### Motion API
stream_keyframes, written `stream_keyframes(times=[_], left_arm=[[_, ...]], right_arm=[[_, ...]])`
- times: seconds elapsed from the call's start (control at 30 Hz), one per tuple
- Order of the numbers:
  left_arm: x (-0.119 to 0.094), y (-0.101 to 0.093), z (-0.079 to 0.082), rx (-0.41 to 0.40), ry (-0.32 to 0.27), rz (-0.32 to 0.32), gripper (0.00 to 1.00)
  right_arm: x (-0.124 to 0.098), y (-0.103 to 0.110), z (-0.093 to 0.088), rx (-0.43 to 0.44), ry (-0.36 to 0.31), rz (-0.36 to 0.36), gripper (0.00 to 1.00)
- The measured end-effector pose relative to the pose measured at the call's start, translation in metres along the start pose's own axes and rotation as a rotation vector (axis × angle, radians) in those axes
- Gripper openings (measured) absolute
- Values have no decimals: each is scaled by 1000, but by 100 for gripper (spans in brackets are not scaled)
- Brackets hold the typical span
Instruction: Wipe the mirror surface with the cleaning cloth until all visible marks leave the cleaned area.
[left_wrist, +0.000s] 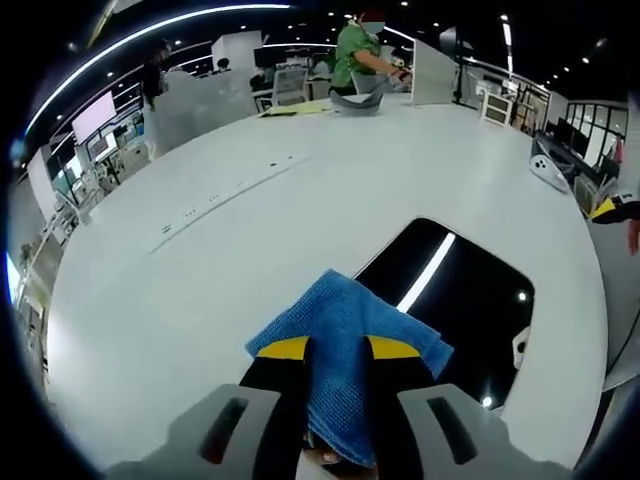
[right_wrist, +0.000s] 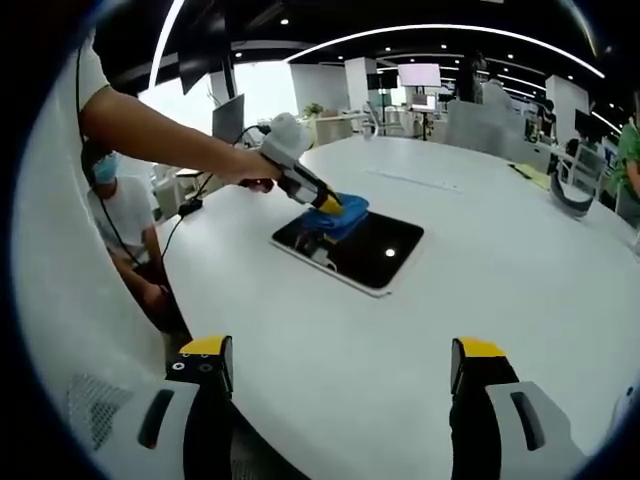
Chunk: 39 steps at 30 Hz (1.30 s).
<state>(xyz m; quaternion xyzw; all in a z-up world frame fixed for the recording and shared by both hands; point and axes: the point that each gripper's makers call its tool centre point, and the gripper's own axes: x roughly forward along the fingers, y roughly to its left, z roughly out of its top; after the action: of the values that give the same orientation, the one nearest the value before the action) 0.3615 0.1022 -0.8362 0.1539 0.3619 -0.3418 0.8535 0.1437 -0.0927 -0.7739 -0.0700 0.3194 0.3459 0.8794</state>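
Note:
The blue cleaning cloth (left_wrist: 345, 345) is pinched between the yellow-tipped jaws of my left gripper (left_wrist: 338, 350), which is shut on it. It hangs over the near-left edge of the dark rectangular mirror (left_wrist: 470, 305) lying flat on the white table. In the right gripper view, the left gripper (right_wrist: 325, 205) comes in from the left in a person's hand, with the cloth (right_wrist: 342, 213) pressed on the mirror (right_wrist: 370, 250) at its far-left part. My right gripper (right_wrist: 340, 365) stands open well back from the mirror, nothing between its jaws.
The big white table (left_wrist: 300, 190) has a strip of sockets (left_wrist: 230, 190) across it. A person in green (left_wrist: 360, 50) works at the far end. Another person (right_wrist: 125, 225) sits left of the table near a monitor (right_wrist: 228, 115) and cables.

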Motion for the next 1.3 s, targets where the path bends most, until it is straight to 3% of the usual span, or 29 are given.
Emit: stream_keyframes(times=[1.3], left_arm=[[23,-19,21,-5,-14,-22,20]], right_arm=[[2,-3,0,-1,3,11,89]])
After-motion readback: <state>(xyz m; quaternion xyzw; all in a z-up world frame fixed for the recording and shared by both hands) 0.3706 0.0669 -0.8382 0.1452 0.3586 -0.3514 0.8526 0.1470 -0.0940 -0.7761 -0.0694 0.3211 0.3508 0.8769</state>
